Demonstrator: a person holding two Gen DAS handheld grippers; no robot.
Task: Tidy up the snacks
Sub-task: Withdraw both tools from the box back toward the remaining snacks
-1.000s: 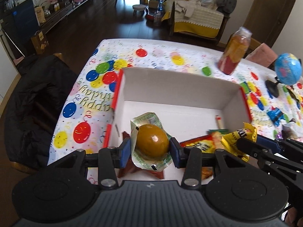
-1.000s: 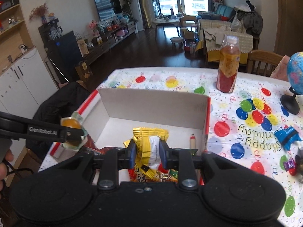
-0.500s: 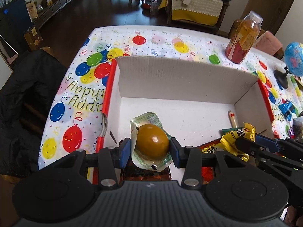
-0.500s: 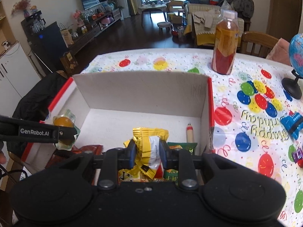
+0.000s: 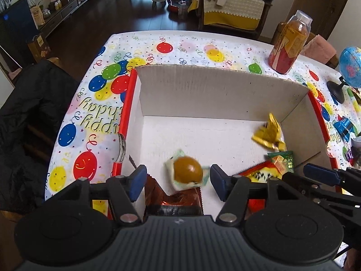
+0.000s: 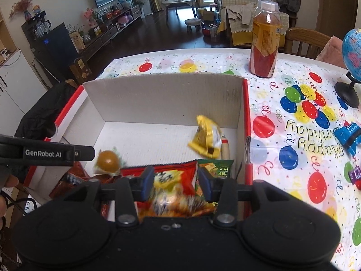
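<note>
Soft daylight, fisheye warp (falling snacks blurred)

Red-edged white box (image 5: 225,94), balloon-patterned tablecloth (image 5: 94,122).

Inside the box (image 5: 216,94), the egg packet (image 5: 187,171) lies left of the wafer packet (image 5: 269,134).

Both tongs (image 5: 178,181) (image 6: 176,181) now parted, egg snack (image 5: 188,172) and yellow packet (image 6: 206,140) released.
</note>
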